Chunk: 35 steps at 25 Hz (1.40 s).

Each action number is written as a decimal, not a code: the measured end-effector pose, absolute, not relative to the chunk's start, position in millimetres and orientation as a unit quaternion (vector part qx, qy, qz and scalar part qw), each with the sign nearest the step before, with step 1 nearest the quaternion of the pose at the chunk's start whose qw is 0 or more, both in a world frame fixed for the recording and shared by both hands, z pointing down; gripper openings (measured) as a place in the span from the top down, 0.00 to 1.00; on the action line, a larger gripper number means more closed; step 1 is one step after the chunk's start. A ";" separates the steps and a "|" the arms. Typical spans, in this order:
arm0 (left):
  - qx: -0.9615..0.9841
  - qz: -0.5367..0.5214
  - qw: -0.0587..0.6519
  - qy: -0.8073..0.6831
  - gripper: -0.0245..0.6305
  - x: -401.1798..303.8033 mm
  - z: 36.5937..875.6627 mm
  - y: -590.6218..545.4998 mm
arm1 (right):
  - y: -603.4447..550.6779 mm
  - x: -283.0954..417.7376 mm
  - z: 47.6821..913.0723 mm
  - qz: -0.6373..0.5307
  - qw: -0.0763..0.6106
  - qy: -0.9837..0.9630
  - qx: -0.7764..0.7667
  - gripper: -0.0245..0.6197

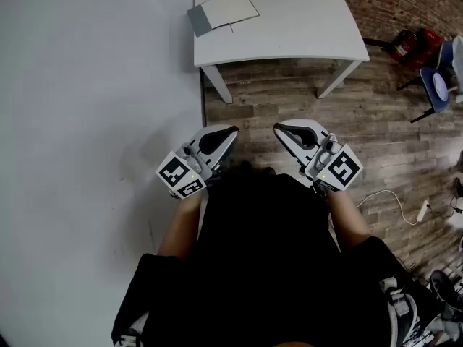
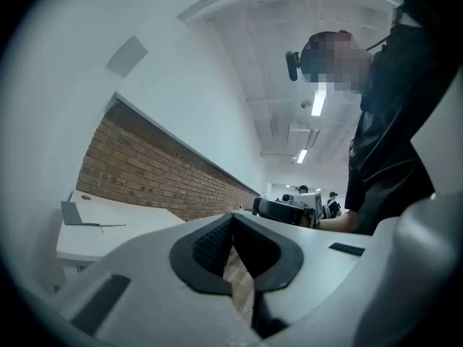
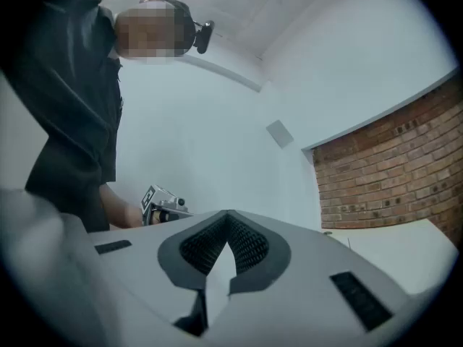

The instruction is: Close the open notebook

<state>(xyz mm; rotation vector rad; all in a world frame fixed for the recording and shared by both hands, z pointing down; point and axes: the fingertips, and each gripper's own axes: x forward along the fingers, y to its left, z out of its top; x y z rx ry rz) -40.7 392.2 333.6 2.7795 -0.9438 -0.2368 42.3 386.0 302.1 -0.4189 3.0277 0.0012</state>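
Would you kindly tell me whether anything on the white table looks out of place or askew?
Only mildly: the notebook lies open near the table's left edge, turned slightly askew to that edge. Nothing looks spilled or damaged.

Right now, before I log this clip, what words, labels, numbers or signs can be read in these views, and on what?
No readable text in any view.
On the left gripper and right gripper: square black-and-white marker patterns only, no letters.
On the notebook on the table: too small to show any writing.
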 end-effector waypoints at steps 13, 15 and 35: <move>0.937 -0.077 0.106 -0.324 0.94 -42.3 338.4 400.9 | 408.9 60.6 316.8 -0.011 -0.019 0.997 -0.067 0.96; 0.937 -0.077 0.110 -0.323 0.94 -42.5 338.7 402.5 | 402.3 66.7 310.8 0.000 -0.015 0.996 -0.085 0.96; 0.926 -0.080 0.134 -0.345 0.94 -41.3 345.1 399.9 | 372.9 116.6 307.6 0.013 -0.005 0.990 -0.137 0.96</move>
